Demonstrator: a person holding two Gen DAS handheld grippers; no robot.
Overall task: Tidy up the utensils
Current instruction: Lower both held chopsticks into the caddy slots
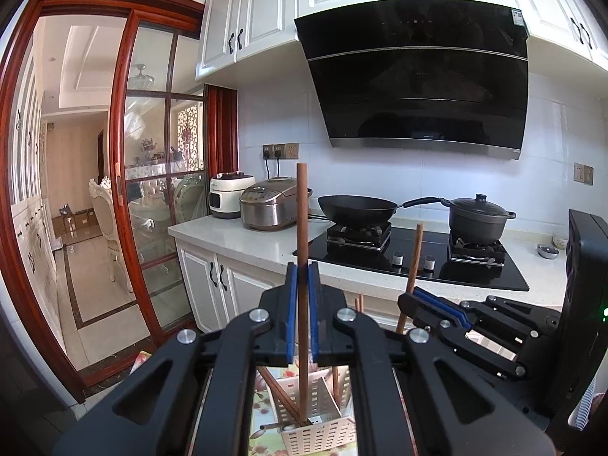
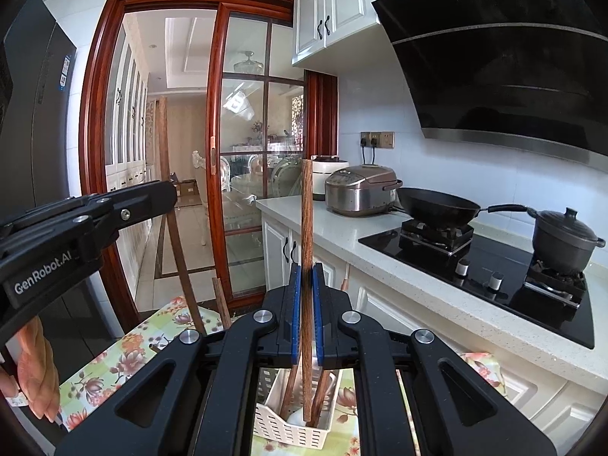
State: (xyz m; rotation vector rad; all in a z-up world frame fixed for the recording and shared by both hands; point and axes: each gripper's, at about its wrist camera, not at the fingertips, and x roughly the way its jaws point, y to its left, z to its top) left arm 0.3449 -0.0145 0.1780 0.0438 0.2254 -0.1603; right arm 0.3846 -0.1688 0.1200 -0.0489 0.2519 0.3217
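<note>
Using the white slotted plastic utensil basket (image 1: 319, 429) as my reference point here. It sits on a surface covered with a floral-print cloth (image 2: 125, 357), low in both wrist views and right under the fingers.

Far left in the right wrist view: a person's hand (image 2: 34, 372) holds the black body of the left gripper (image 1: 303, 285), up and to the left of the basket. That gripper is clamped shut on a long brown wooden chopstick (image 1: 303, 228), held upright between its blue pads. The lower end of the stick reaches down into the basket, and the top pokes well above the fingertips.

In the basket itself a few more brown wooden chopsticks (image 1: 283, 399) lean at angles against the walls. I can't tell exactly how many there are.

Right of that, the right gripper (image 2: 307, 292) is also squeezed shut, on a second brown wooden chopstick (image 2: 307, 228), upright too, with its bottom end down inside the basket.

Behind and right of the basket, on the white stone counter (image 1: 235, 239): a silver rice cooker (image 1: 271, 205), then a black wok (image 1: 357, 209) and a dark lidded pot (image 1: 478, 216) on the black glass hob (image 1: 418, 266).
</note>
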